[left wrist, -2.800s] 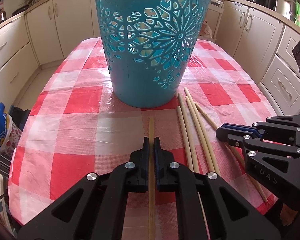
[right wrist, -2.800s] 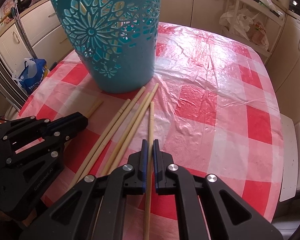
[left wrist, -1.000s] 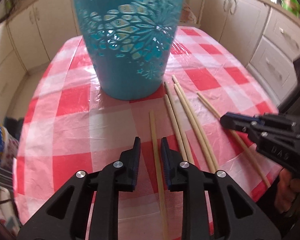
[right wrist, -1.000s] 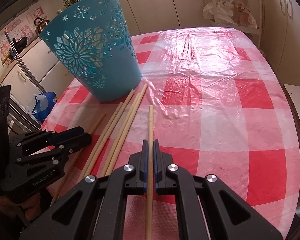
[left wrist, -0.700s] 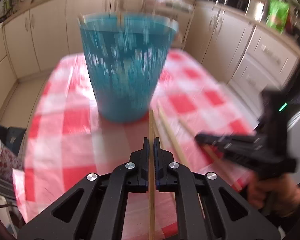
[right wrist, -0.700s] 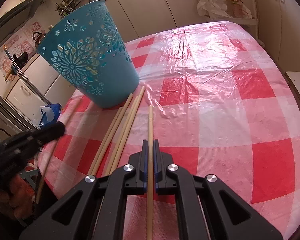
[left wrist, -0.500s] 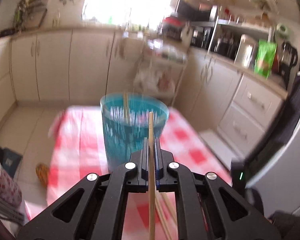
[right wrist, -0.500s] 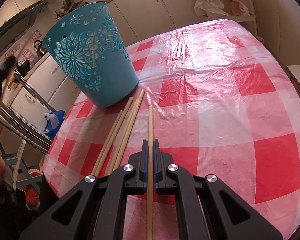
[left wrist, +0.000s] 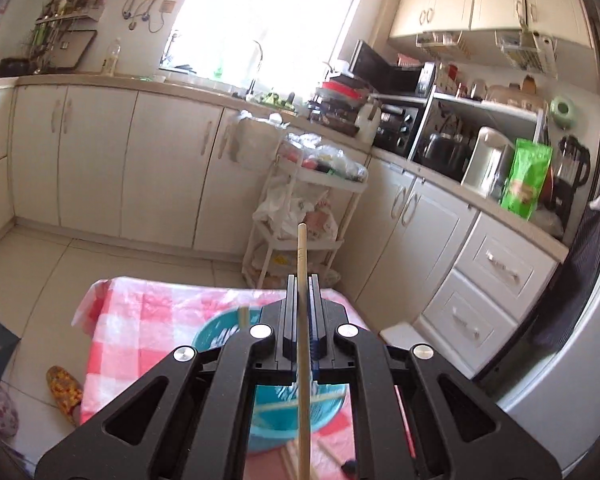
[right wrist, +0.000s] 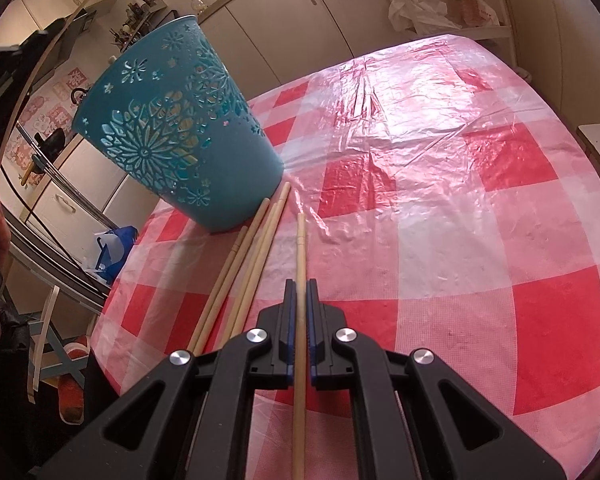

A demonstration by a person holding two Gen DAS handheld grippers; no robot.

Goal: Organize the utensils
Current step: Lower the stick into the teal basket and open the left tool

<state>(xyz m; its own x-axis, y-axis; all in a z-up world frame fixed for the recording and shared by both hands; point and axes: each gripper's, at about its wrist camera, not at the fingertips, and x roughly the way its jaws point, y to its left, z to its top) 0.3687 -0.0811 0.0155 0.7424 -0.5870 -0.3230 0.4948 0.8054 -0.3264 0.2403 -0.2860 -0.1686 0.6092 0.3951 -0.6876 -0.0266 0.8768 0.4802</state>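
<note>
A: What is seen in the teal basket?
B: Two chopsticks; one leans at 10 o'clock.
A: And the tongs?
B: A chopstick is clamped by the left gripper above the basket. Another chopstick is clenched by the right gripper over the checkered tablecloth, three loose chopsticks at 10 o'clock.

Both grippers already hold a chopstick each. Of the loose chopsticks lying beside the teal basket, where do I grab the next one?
Take the outermost loose chopstick at mid-length, from above, jaws across its width. It lies flat on the tablecloth, its far end near the teal basket, its neighbours close alongside, so only the outer side leaves a finger room.
</note>
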